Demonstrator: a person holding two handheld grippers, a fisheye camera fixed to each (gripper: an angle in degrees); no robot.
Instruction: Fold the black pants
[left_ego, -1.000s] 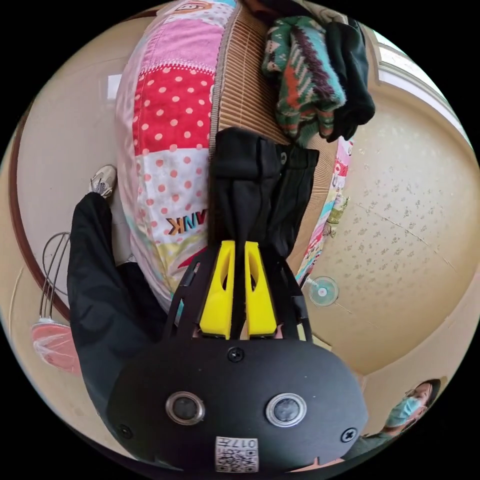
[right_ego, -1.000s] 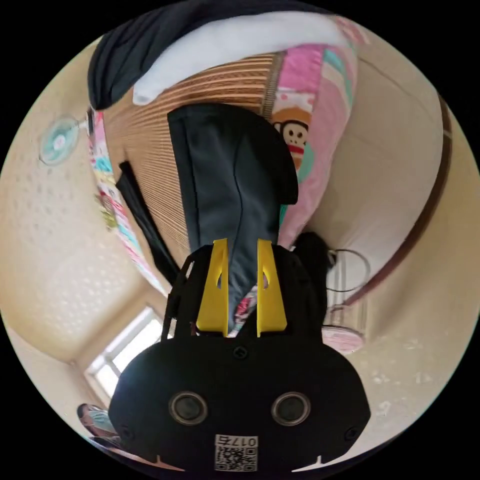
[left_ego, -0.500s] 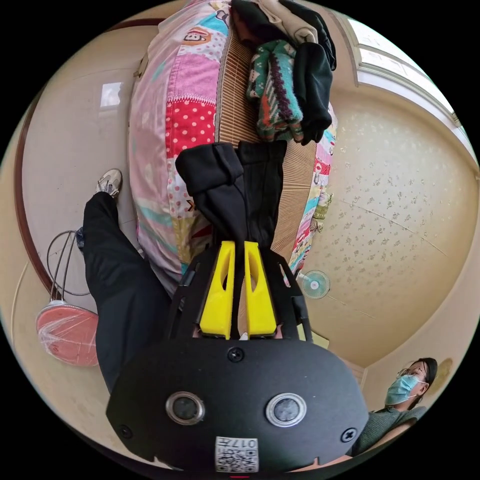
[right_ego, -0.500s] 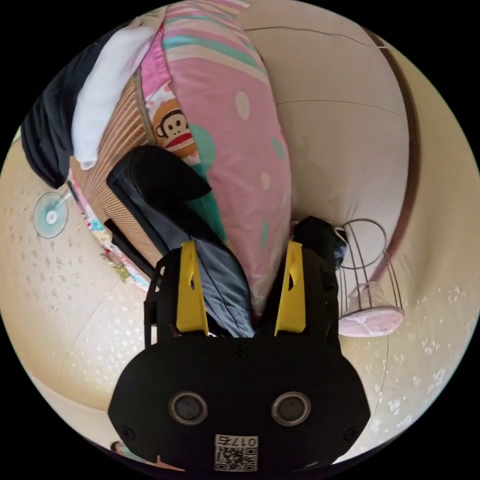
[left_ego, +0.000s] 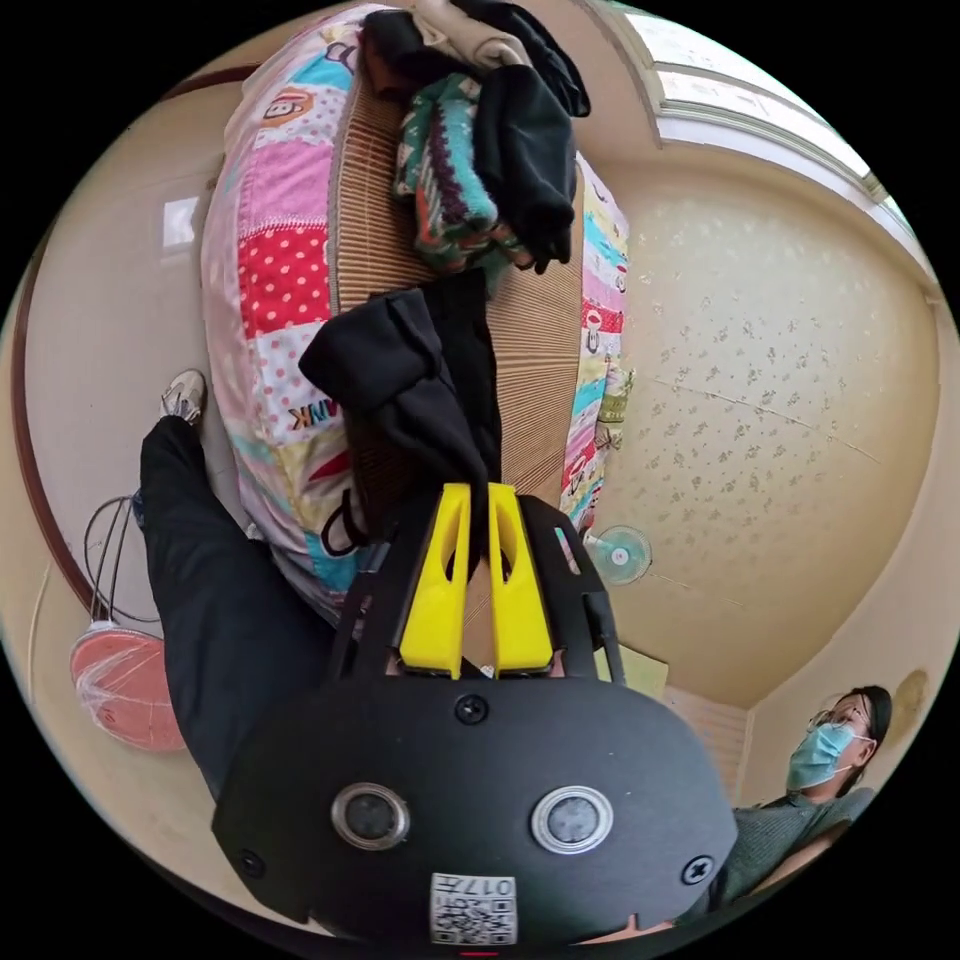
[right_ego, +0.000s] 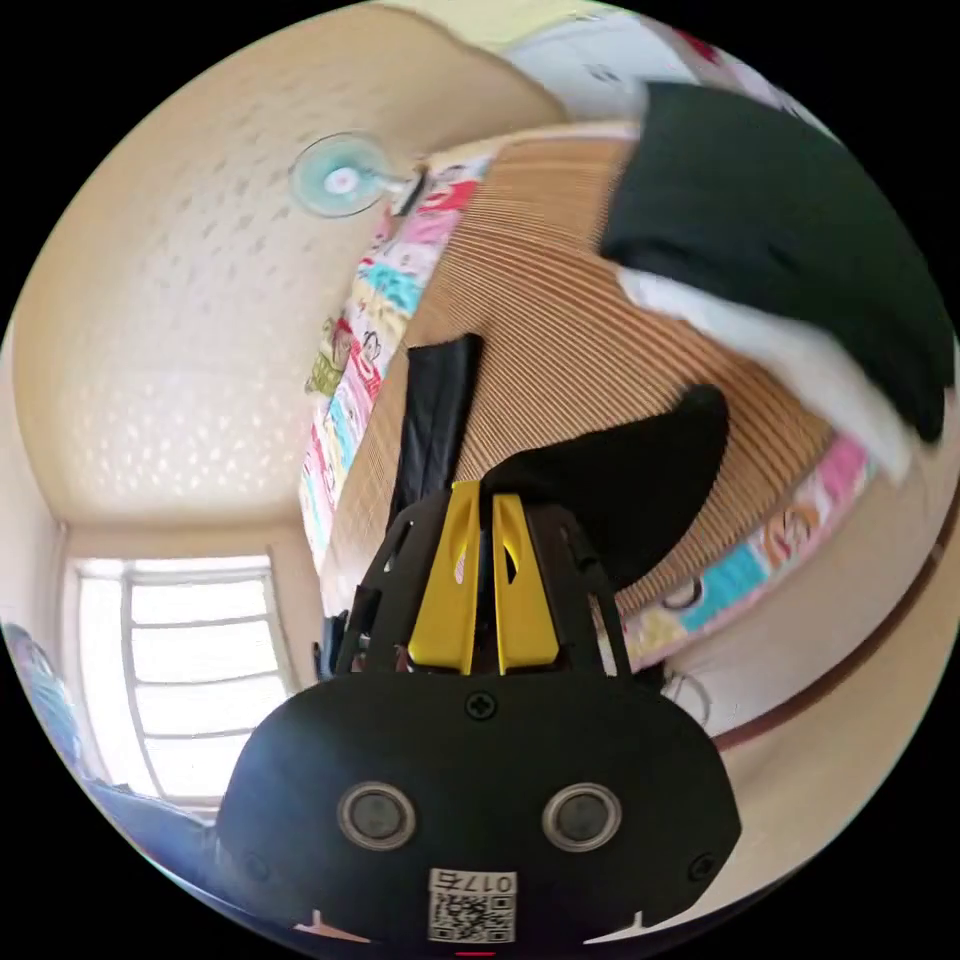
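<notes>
The left gripper (left_ego: 478, 500) is clamped tight on the black pants (left_ego: 420, 390), yellow jaws nearly touching with the dark cloth pinched between them. That grip is the same as a second ago. From the jaws the pants run out as a bunched fold lying on the ribbed straw mat (left_ego: 535, 330), with a flatter strip of the fabric beside it on the mat. Further along the mat sits the pile of clothes (left_ego: 480, 150), a teal patterned knit with black pieces on it.

The right gripper (right_ego: 478, 500) is the one that changed. Half a second ago its jaws were spread wide apart with the pants loose between them; now they've come together again, narrow gap only. Dark fabric sits right at the tips, but I honestly can't tell if both jaws are biting it. Past the tips, a rounded flap of the pants spreads over the mat, and a long narrow strip lies off to the side.

The mat covers a bed with a colourful patchwork cover (left_ego: 280, 270) down its sides. Black and white folded clothes (right_ego: 800, 280) rest at the far end. A person's dark trouser leg (left_ego: 220, 600) stands beside the bed.
</notes>
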